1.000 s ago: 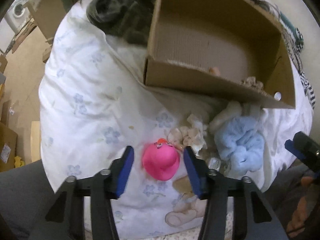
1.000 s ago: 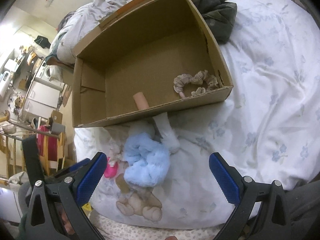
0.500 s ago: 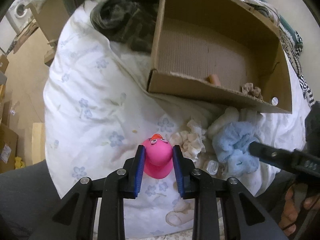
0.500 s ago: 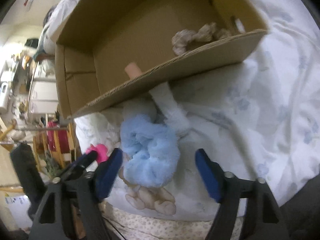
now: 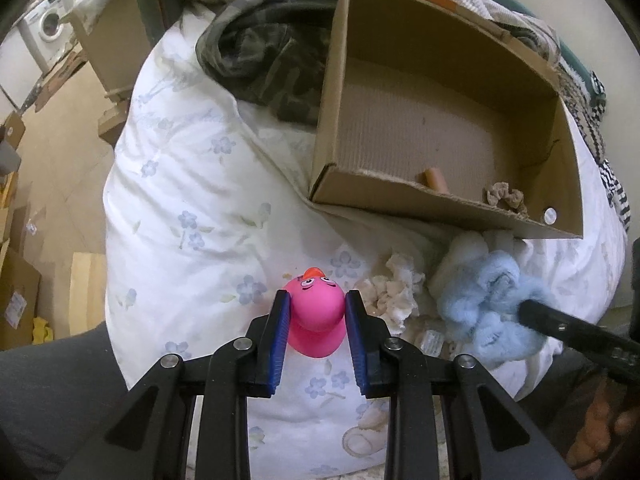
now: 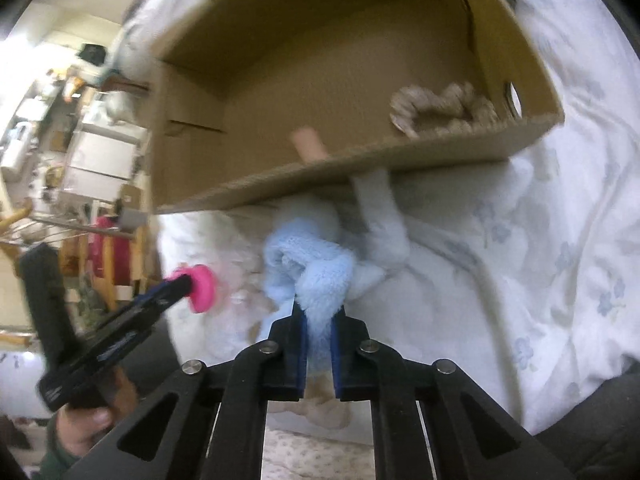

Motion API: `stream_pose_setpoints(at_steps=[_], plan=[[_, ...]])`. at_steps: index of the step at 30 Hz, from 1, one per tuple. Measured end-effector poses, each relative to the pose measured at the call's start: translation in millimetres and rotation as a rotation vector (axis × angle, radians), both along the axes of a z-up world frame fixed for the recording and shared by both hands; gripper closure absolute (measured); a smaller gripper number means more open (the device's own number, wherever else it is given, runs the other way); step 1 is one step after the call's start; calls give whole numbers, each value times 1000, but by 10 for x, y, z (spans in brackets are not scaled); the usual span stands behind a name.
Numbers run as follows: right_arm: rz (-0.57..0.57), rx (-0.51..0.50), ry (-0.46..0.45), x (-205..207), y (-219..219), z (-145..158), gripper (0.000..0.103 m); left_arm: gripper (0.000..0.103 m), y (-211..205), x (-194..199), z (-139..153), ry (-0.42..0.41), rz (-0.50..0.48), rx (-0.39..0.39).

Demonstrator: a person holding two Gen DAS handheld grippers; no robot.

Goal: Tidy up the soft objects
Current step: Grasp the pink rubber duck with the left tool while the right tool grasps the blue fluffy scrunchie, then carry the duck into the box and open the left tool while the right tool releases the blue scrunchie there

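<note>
My left gripper [image 5: 314, 303] is shut on a pink rubber duck [image 5: 317, 320], lifted slightly off the flowered white duvet [image 5: 192, 208]. The duck [image 6: 202, 288] also shows in the right wrist view, held by the left gripper [image 6: 188, 282]. My right gripper [image 6: 319, 314] is shut on a fluffy light-blue cloth [image 6: 316, 268], pinching a fold of it; the same blue cloth [image 5: 490, 308] lies right of the duck. Behind stands an open cardboard box [image 5: 440, 216] holding a beige scrunchie [image 5: 505, 197] and a small tan cylinder [image 5: 435, 179].
A cream crumpled cloth [image 5: 394, 294] and a white fluffy cloth [image 6: 382, 216] lie by the box's front wall. A camouflage garment [image 5: 264, 52] is bunched at the box's left. The bed edge drops to a floor with cartons [image 5: 16, 300] on the left.
The left gripper closed on the pink duck and raised it a little. The right gripper came in over the blue cloth and shut its wide-open jaws on it.
</note>
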State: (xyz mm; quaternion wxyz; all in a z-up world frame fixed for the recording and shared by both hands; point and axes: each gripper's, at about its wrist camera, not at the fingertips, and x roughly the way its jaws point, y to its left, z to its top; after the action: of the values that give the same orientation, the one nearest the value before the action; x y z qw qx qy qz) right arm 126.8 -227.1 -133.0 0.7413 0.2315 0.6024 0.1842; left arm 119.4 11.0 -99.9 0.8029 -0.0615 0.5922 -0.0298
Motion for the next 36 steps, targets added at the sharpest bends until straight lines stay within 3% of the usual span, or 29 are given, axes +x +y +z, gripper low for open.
stream_pose_setpoints(at_steps=[9,22,31,36], plan=[[10,150,-129,-156,-100,468,93,78,21,-115,384,-81,-16,-7],[-34,197,-252,-16,-397,1060,93,78,-32,95,1027,-201,-34,-19],[-48,158,-274,290,-429,1118,93,78,-125,485,1068,-234,-62,7],[-72,142,-289,495,-458,1003,93,78,-215,691,977,-236,-84,4]])
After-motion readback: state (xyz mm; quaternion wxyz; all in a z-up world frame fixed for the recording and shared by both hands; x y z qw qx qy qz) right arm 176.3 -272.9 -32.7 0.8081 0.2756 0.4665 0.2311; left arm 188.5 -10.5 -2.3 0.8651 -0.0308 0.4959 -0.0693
